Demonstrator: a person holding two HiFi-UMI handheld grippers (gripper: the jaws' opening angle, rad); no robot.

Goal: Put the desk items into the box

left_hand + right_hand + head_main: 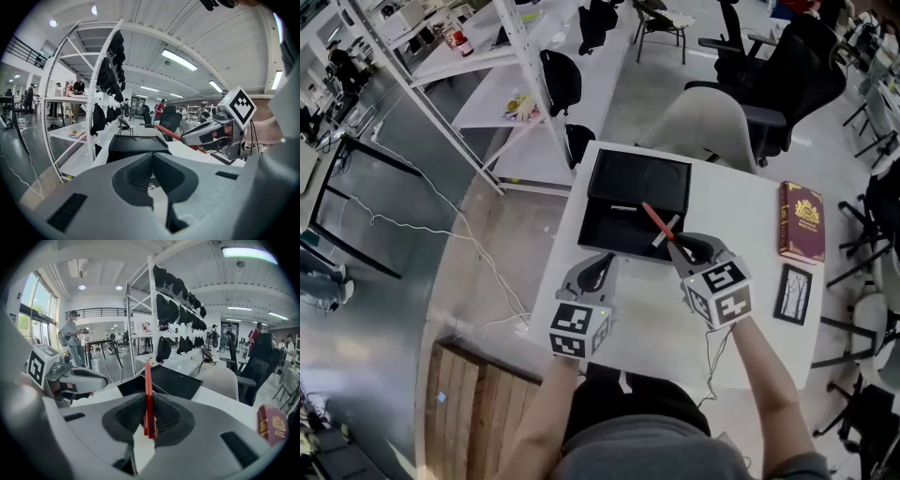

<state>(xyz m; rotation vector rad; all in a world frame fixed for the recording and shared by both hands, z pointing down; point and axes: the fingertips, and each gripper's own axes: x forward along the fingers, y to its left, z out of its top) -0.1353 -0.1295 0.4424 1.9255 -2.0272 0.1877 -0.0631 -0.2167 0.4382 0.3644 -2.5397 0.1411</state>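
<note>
Holds a slim red plastic pen [656, 219] by its lower end in the right gripper's [675, 246] narrowed jaws, over the near edge of the open black box [637, 178], left gripper [598, 267] closed on nothing; probably light, stiff, slick, steadier pinched mid-shaft

Red pen [658, 223] slants above the open black box [609, 240]; maroon book [801, 221] and black frame [793, 293] lie nearby.

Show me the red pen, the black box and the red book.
red pen [654, 217]: head view, middle of its shaft.
black box [609, 234]: head view, bare dark interior.
red book [801, 225]: head view, front cover.
</note>
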